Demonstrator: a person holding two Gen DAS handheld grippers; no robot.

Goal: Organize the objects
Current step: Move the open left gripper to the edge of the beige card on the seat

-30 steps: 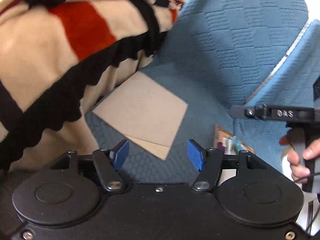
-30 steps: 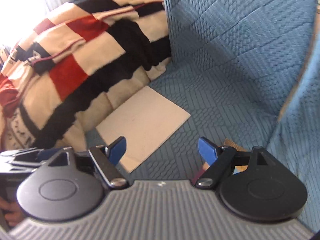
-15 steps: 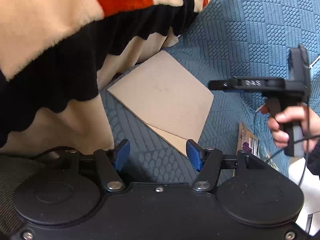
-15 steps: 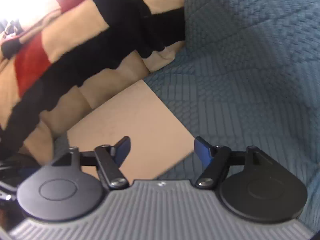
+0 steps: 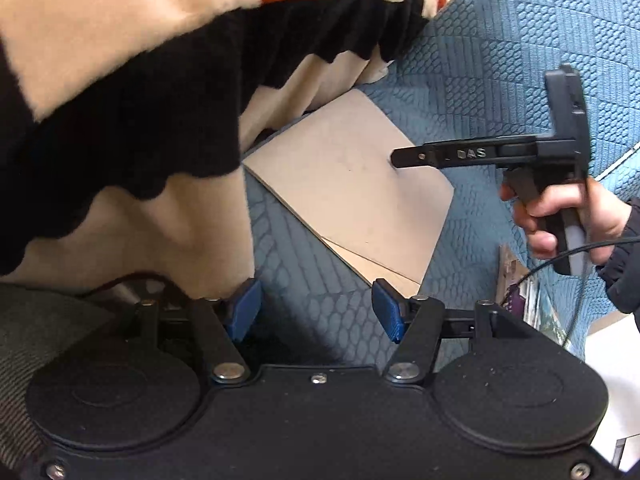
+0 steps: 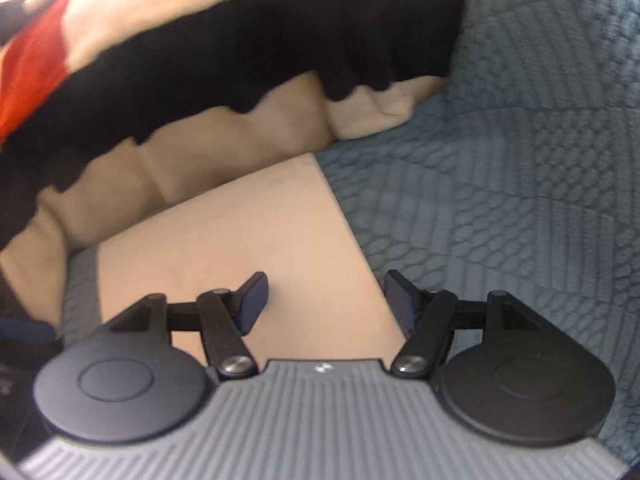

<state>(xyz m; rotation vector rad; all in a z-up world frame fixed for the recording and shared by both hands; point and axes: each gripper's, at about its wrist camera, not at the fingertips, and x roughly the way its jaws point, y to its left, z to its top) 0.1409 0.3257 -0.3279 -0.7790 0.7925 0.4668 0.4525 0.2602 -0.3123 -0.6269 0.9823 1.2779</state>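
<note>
Right fingers (image 6: 394,300) closing over cardboard sheet (image 6: 260,240), nothing gripped, blue sofa cover (image 6: 500,200)

Left gripper (image 5: 316,306) open over blue cover (image 5: 500,80), nothing between. Ahead, flat card (image 5: 352,188) half under striped blanket (image 5: 160,80). Right gripper (image 5: 396,158) reaching over card.

The blanket (image 5: 140,92) covers the far corner of the card (image 5: 352,184), and its own extent is cut by the top and left edges of both views. A second sheet (image 5: 384,276) under the card shows only as a thin strip. The right gripper (image 5: 394,159) shows side-on in the left view, its fingers overlapping. A printed item (image 5: 520,284) beside the hand (image 5: 560,216) is mostly hidden, its print unreadable. The right view is blurred.
</note>
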